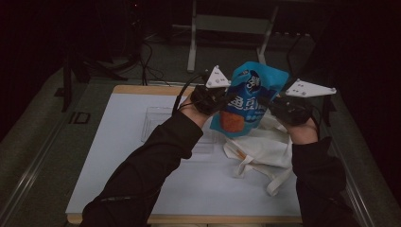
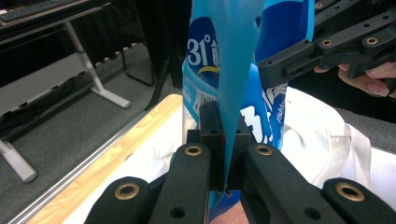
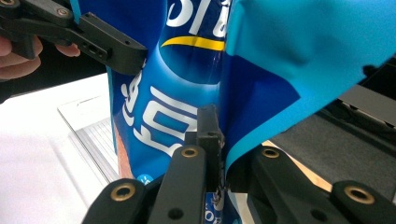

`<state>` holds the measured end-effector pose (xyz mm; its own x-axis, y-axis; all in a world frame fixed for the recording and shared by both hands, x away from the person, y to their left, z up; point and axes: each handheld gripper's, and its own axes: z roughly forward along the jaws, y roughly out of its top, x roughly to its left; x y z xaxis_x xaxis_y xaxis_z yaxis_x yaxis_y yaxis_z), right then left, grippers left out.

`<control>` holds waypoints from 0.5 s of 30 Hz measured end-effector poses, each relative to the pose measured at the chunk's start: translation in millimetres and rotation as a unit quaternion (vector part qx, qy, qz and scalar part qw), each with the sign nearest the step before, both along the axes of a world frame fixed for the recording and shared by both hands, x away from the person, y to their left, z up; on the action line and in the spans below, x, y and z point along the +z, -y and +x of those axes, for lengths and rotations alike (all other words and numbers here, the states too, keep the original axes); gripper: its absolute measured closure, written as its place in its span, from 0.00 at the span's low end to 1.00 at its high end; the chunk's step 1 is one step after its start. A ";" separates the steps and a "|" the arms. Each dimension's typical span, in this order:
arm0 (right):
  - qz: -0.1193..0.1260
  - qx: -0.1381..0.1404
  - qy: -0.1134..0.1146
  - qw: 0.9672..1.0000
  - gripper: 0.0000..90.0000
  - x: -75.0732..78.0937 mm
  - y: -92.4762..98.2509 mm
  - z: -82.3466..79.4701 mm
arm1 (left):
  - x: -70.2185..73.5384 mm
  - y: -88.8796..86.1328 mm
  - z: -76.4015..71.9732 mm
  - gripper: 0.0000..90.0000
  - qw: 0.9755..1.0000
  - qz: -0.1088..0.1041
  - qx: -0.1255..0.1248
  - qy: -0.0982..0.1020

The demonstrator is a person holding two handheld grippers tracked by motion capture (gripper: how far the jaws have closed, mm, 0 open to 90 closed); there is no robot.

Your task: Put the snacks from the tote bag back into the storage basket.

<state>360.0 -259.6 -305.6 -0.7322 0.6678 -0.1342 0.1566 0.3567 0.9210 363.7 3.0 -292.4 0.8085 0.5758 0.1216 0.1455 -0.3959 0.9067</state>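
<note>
Holding a blue snack bag [image 1: 250,97] up in the air between them, both tools grip it from opposite sides: the left tool [image 1: 226,98] is clamped on the bag's left edge and the right tool [image 1: 270,101] on its right edge. In each gripper view the jaws are pressed together on a thin fold of blue film, so the bag hangs taut and upright rather than sagging. It sits above a white cloth tote bag [image 1: 257,149] lying crumpled on the white counter [image 1: 118,156], just beside a clear plastic tray [image 1: 153,120]. My guess is the two-sided grip steadies the bag for lowering into the tote, or for pulling it open
</note>
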 end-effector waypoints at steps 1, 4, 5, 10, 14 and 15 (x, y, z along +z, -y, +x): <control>0.000 0.004 0.002 1.000 0.97 3.0 -7.7 -0.3 | 1.9 -5.8 -1.8 1.00 1.000 -0.002 0.003 0.001; 0.000 0.007 0.005 1.000 0.97 4.4 -11.9 -0.2 | 3.2 -10.7 -3.9 1.00 1.000 -0.002 0.006 0.003; 0.001 0.011 0.004 1.000 0.97 5.9 -16.9 -0.2 | 4.0 -16.0 -5.2 1.00 1.000 -0.004 0.009 0.005; 0.000 0.018 0.006 1.000 0.97 7.5 -29.8 0.5 | 4.9 -28.1 -8.3 1.00 1.000 -0.005 0.018 0.007; -0.003 0.025 0.008 1.000 0.97 7.6 -39.8 1.7 | 4.7 -38.2 -9.7 1.00 1.000 -0.004 0.022 0.005; -0.003 0.026 0.007 1.000 0.97 7.4 -42.3 2.0 | 4.4 -40.6 -10.2 1.00 1.000 -0.004 0.023 0.006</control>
<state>362.0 -217.2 -298.2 -0.7641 0.6277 -0.1487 0.1244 0.3695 0.9209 353.6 43.6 -288.0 0.7796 0.6136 0.1258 0.1534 -0.3818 0.9114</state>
